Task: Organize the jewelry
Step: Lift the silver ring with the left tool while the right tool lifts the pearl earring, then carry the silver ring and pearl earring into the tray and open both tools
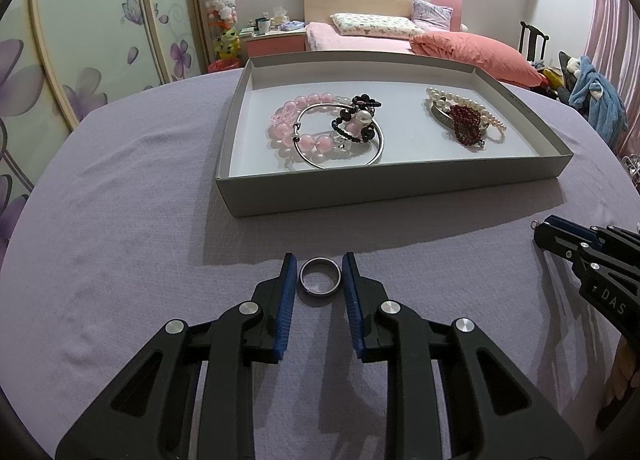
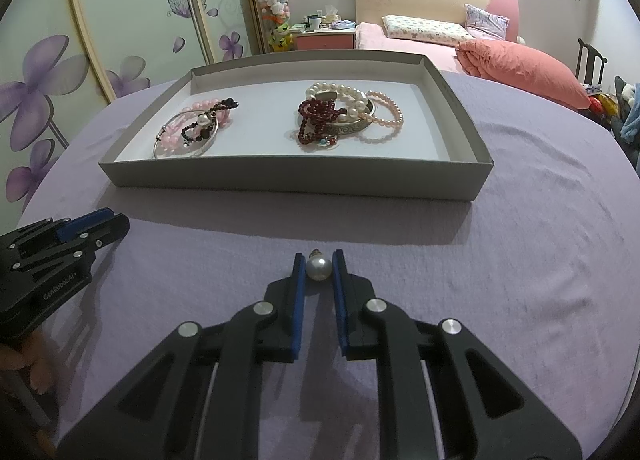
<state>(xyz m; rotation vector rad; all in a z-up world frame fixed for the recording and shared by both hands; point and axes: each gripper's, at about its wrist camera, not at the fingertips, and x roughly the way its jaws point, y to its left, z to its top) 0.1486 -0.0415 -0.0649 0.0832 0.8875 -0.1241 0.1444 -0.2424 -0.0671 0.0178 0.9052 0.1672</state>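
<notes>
The tabletop (image 1: 120, 220), under a lilac cloth, carries a shallow box (image 1: 384, 190) beyond both sets of fingers, holding two heaps of bracelets (image 1: 332, 128). The left gripper (image 1: 320, 280) has narrow fingers flanking a metal ring (image 1: 320, 277), which lies flat, its hole facing up, so it has no long axis. The pads look to touch its sides. The right gripper (image 2: 319, 269) has its fingers closed narrowly on a pearl earring (image 2: 319, 268), its small metal post pointing away toward the box.
</notes>
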